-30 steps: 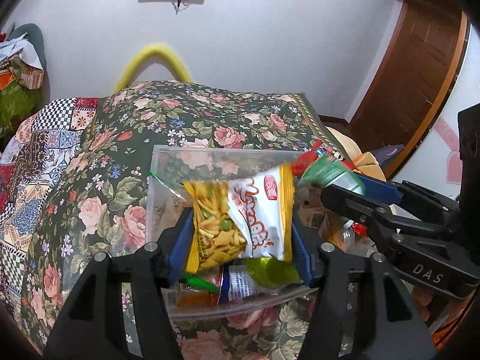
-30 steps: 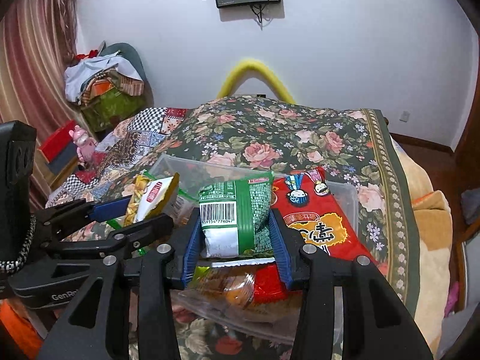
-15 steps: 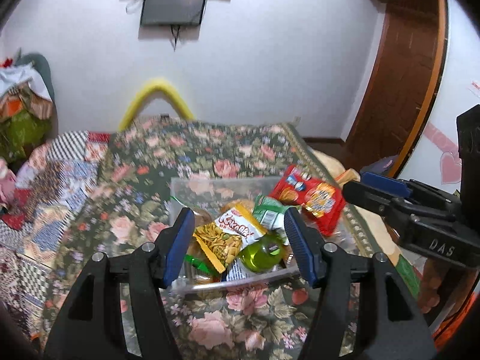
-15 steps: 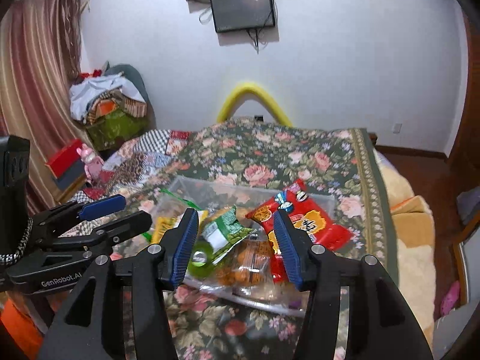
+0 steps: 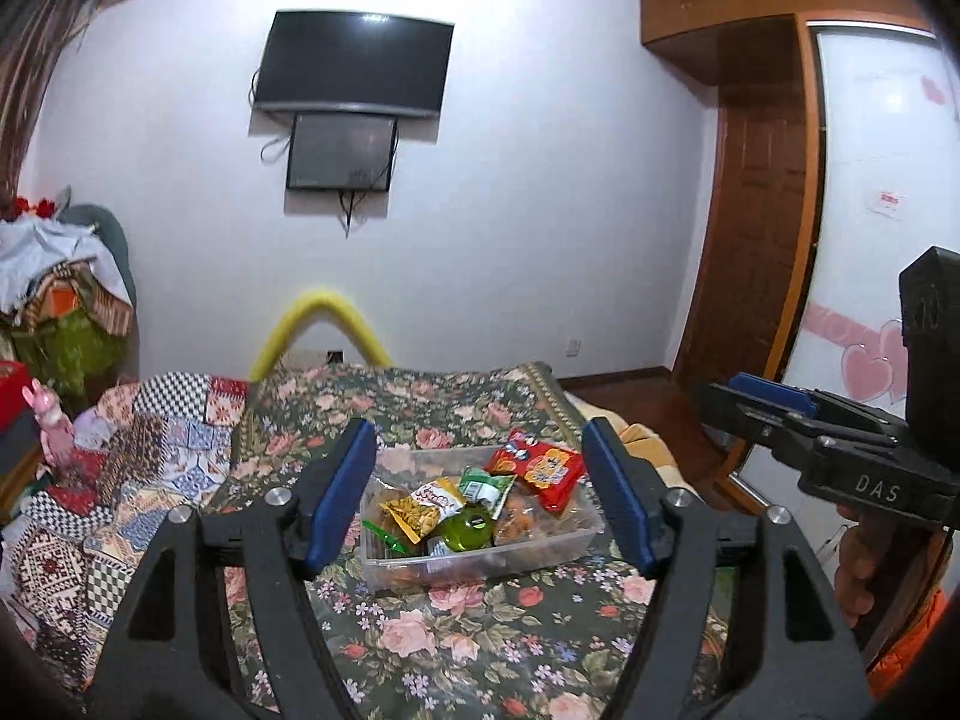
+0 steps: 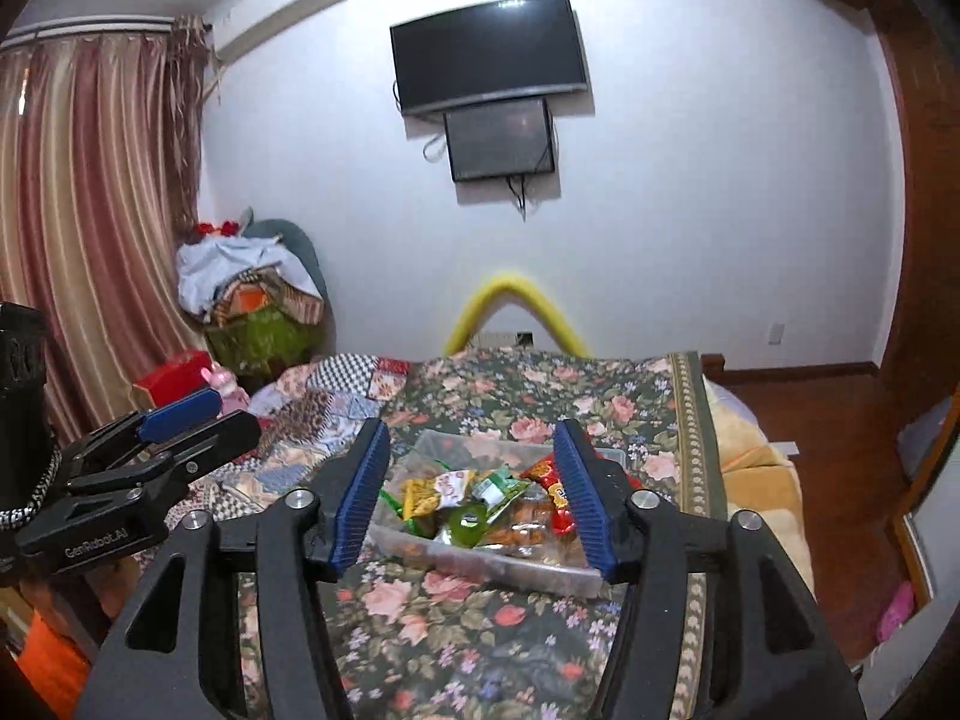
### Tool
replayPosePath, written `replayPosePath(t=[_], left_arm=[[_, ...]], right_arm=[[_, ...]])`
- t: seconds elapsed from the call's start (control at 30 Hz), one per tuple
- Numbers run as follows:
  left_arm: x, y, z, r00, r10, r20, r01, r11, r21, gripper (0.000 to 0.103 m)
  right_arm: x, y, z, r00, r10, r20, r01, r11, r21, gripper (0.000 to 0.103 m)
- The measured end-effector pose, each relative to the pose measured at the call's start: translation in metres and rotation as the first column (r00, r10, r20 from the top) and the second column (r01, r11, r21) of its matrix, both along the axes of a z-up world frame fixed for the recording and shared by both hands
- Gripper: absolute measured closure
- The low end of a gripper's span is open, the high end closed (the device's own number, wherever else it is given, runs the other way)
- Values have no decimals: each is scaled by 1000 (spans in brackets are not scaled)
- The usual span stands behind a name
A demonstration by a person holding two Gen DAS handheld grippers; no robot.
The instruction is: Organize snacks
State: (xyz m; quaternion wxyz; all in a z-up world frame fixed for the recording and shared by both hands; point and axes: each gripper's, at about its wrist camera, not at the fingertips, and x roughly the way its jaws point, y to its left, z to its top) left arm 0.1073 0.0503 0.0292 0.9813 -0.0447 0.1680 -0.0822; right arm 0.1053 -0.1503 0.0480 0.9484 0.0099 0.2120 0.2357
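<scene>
Both grippers are held above the near end of the bed, well back from the work. The left gripper (image 5: 480, 489) has its blue pads spread wide with nothing between them. The right gripper (image 6: 474, 495) is likewise spread and empty; in the left wrist view it shows at the right edge, side-on.

The snacks sit in a clear bin (image 5: 558, 546) on the floral bedspread (image 5: 420, 636), roughly mid-bed. Inside, a yellow pack (image 5: 423, 507) lies at the left, a small green pack (image 5: 485, 483) beside it, a red pack (image 5: 540, 468) propped over the far right rim, and a round green tub (image 5: 468, 531) near the front wall. Orange-brown snacks fill the right part; their kind cannot be told.

Nothing stands between the grippers and the bin; only bare bedspread lies in front of it.

Surroundings: a patchwork quilt (image 5: 120, 480) covers the left of the bed. A yellow foam arch (image 5: 321, 312) rises at the far end. Two screens (image 5: 354, 72) hang on the far wall. A heap of cloth (image 6: 252, 288) and a striped curtain (image 6: 90, 210) stand at far left, with a pink toy (image 5: 51, 426) near the quilt. A wooden door (image 5: 762, 210) is at right.
</scene>
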Motion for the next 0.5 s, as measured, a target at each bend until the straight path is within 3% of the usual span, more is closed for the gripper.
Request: replayPosePath(t=[0.17, 0.27, 0.4, 0.5], left_arm=[[-30, -7, 8, 999, 21, 42, -23, 999, 31, 11], [-42, -9, 10, 999, 22, 50, -24, 999, 33, 7], [-53, -11, 9, 998, 36, 53, -38, 999, 38, 5], [-58, -12, 6, 998, 36, 51, -39, 998, 42, 3]], right_arm=[[-27, 0, 5, 999, -4, 31, 4, 1000, 8, 32], [-37, -2, 5, 999, -12, 37, 12, 1000, 18, 20], [-44, -3, 2, 999, -33, 40, 32, 999, 24, 14], [-52, -6, 1, 997, -57, 52, 55, 998, 24, 1]])
